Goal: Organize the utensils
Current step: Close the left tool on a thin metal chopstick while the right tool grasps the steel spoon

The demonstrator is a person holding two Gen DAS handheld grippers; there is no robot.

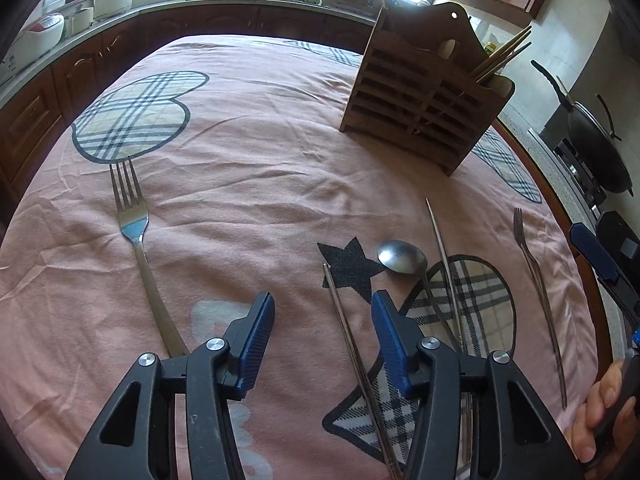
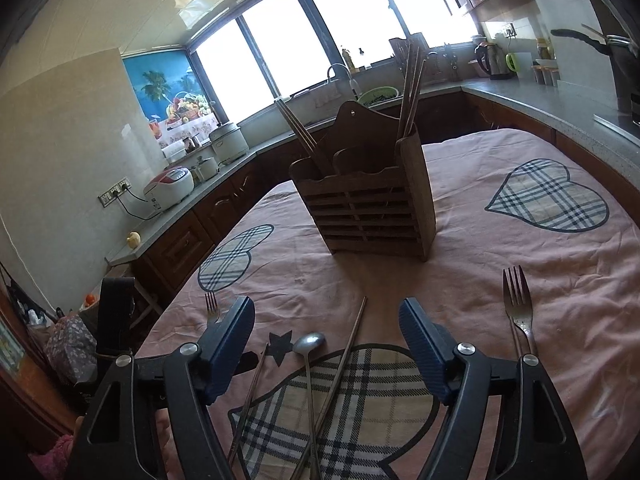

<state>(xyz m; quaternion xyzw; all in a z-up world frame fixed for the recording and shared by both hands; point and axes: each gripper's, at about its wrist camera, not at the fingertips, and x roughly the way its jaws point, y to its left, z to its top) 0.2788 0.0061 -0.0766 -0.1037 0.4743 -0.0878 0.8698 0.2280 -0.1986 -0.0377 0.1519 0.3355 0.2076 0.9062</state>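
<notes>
On the pink cloth [image 1: 248, 184] lie a large fork [image 1: 132, 224], a spoon [image 1: 400, 256], two metal chopsticks [image 1: 348, 340] [image 1: 440, 248] and a slim fork [image 1: 536, 280]. My left gripper [image 1: 323, 304] is open low over the cloth; one chopstick runs between its fingers, close to the right pad, with no pad pressing on it. My right gripper [image 2: 326, 312] is open above the spoon [image 2: 310, 342] and the chopsticks [image 2: 352, 340] [image 2: 252, 392], holding nothing. A fork [image 2: 518, 308] lies right of it, another fork [image 2: 211, 306] left. The wooden utensil holder [image 2: 368, 208] stands upright beyond, with chopsticks in it.
The holder [image 1: 424, 96] stands at the far right of the table. A hand [image 1: 600, 412] holds the other gripper [image 1: 600, 256] at the right edge. A wok [image 1: 600, 148] sits on the stove to the right. Kitchen counters with rice cookers [image 2: 172, 184] ring the table.
</notes>
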